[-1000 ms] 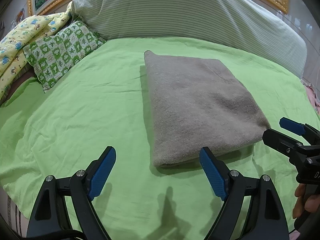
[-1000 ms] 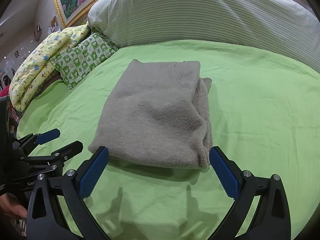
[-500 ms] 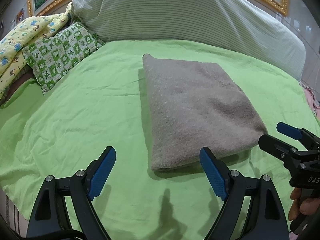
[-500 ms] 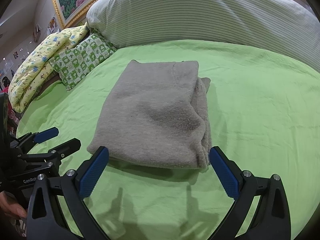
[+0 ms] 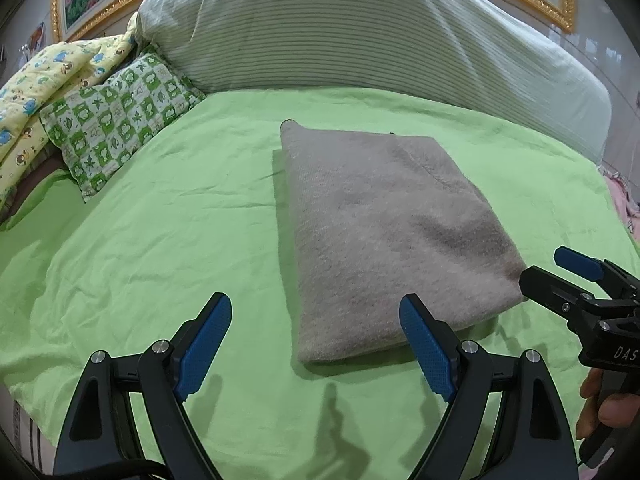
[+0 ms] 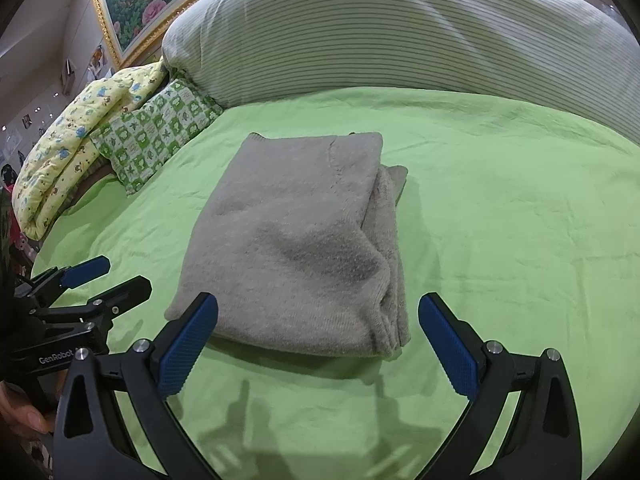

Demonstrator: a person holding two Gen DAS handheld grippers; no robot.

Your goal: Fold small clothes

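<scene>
A grey knitted garment [image 5: 388, 232] lies folded into a thick rectangle on the green bedsheet [image 5: 168, 216]. It also shows in the right wrist view [image 6: 296, 240], with stacked layers at its right edge. My left gripper [image 5: 316, 332] is open and empty, hovering just short of the garment's near left corner. My right gripper [image 6: 318, 336] is open and empty, just short of the near edge. Each gripper shows in the other's view, the right one [image 5: 556, 272] beside the garment's near right corner and the left one [image 6: 108, 276] to the left.
A big striped pillow [image 5: 360, 28] lies along the back of the bed. A green checked pillow [image 5: 116, 120] and a yellow patterned quilt [image 5: 36, 92] lie at the far left. A gold picture frame [image 6: 108, 28] hangs behind. The bed edge [image 5: 24, 396] drops off near left.
Both grippers have drawn back slightly and risen from the garment. The garment has stayed put. The jaws stay open.
</scene>
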